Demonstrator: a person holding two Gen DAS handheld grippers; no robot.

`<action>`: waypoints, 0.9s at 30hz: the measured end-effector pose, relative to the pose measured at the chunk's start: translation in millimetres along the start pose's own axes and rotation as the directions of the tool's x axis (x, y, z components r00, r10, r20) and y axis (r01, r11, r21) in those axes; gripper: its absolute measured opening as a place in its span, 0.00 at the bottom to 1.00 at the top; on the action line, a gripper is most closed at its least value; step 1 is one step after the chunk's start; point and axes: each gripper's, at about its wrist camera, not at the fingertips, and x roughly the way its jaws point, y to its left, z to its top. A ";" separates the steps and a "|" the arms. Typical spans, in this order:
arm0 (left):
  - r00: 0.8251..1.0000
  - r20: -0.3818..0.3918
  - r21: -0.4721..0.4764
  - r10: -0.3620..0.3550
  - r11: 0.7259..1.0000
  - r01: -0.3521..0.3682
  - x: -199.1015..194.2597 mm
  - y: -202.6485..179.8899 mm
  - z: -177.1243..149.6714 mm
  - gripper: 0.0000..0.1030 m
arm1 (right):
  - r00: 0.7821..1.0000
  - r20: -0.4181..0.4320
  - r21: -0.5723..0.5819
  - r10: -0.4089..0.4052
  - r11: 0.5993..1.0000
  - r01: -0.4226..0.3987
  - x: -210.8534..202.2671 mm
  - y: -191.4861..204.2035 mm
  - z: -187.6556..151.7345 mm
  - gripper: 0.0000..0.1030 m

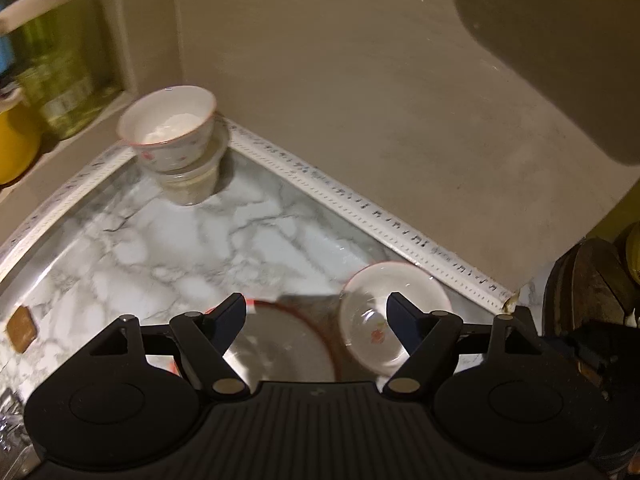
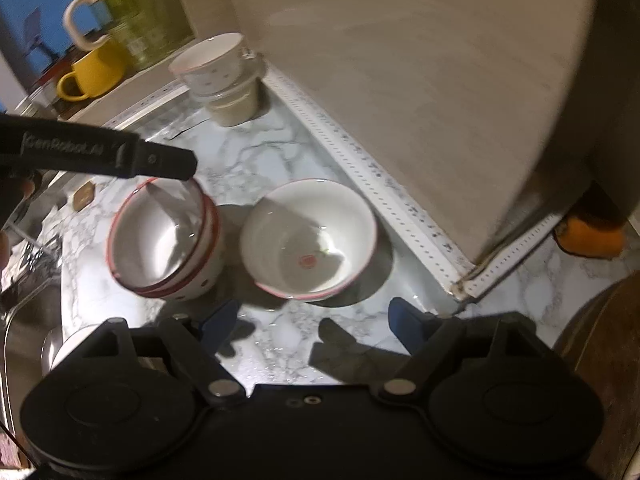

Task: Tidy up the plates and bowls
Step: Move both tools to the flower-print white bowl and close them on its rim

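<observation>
On the marble counter (image 2: 272, 160) stand a stack of red-rimmed white bowls (image 2: 164, 240) and, to its right, a single white red-rimmed bowl (image 2: 308, 236). A floral bowl sits on a glass container in the back corner (image 2: 218, 76), which also shows in the left wrist view (image 1: 172, 136). My left gripper (image 1: 316, 312) is open and hovers above the stacked bowls (image 1: 280, 344), with the single bowl (image 1: 384, 316) by its right finger. In the right wrist view the left gripper's body (image 2: 100, 156) hangs over the stack. My right gripper (image 2: 312, 320) is open and empty, just in front of the single bowl.
A yellow mug (image 2: 94, 74) and a green pitcher (image 2: 136, 12) stand on a ledge at the back left. A beige wall (image 2: 400, 80) with white edge trim bounds the counter on the right. An orange object (image 2: 592, 236) lies past the wall corner. A sink edge (image 2: 24, 288) is at left.
</observation>
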 end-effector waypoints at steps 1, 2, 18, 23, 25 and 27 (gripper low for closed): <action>1.000 -0.010 0.000 -0.009 1.000 0.009 4.8 -2.9 3.3 0.75 | 1.000 0.001 0.015 -0.003 1.000 0.003 0.6 -2.7 0.0 0.81; 1.000 -0.021 0.001 -0.014 1.000 0.014 10.0 -6.0 6.5 0.75 | 1.000 0.003 0.031 -0.007 1.000 0.007 1.5 -5.4 0.1 0.81; 0.991 -0.132 0.040 -0.004 0.999 0.010 89.9 -27.9 18.8 0.75 | 0.999 -0.028 0.175 -0.043 0.983 0.047 46.0 -28.2 9.5 0.67; 0.990 -0.143 0.057 0.006 0.998 0.003 105.4 -29.3 19.8 0.71 | 0.998 -0.037 0.195 -0.054 0.979 0.060 58.2 -31.8 10.0 0.54; 0.989 -0.149 0.064 -0.009 0.998 0.019 109.6 -29.7 19.7 0.54 | 0.998 -0.044 0.204 -0.046 0.978 0.054 63.4 -33.6 10.1 0.50; 0.988 -0.154 0.068 -0.015 0.997 0.026 113.5 -29.1 19.1 0.51 | 0.997 -0.051 0.202 -0.050 0.978 0.060 67.0 -34.1 10.6 0.42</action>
